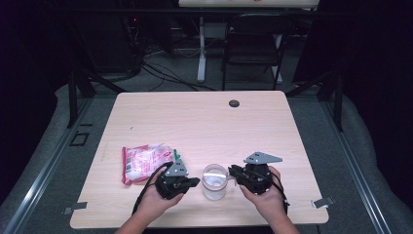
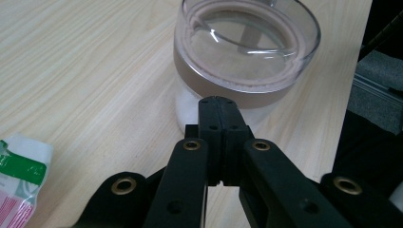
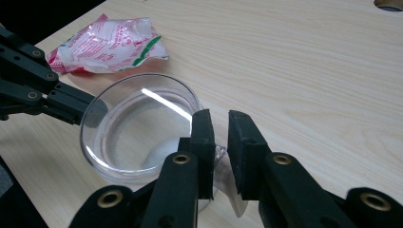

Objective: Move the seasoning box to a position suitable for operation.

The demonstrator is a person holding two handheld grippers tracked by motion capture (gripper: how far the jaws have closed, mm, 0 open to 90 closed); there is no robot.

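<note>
A clear glass mug (image 1: 215, 181) stands near the table's front edge, between my two grippers. My left gripper (image 1: 196, 182) is shut with nothing in it, and its joined tips (image 2: 218, 101) rest against or just short of the mug's (image 2: 247, 52) side wall. From the other side, my right gripper (image 1: 232, 172) reaches the mug. In the right gripper view its jaws (image 3: 219, 121) stand narrowly apart with the mug's clear handle (image 3: 221, 156) pinched between them. The mug's open rim (image 3: 138, 128) lies just left of those jaws, and something whitish shows at the bottom.
A pink and white plastic packet (image 1: 146, 162) lies on the wooden table (image 1: 204, 122) left of the left hand, also seen as the packet (image 3: 107, 45) beyond the mug. A round cable hole (image 1: 234, 103) sits near the far edge. A dark chair (image 1: 253, 44) stands behind the table.
</note>
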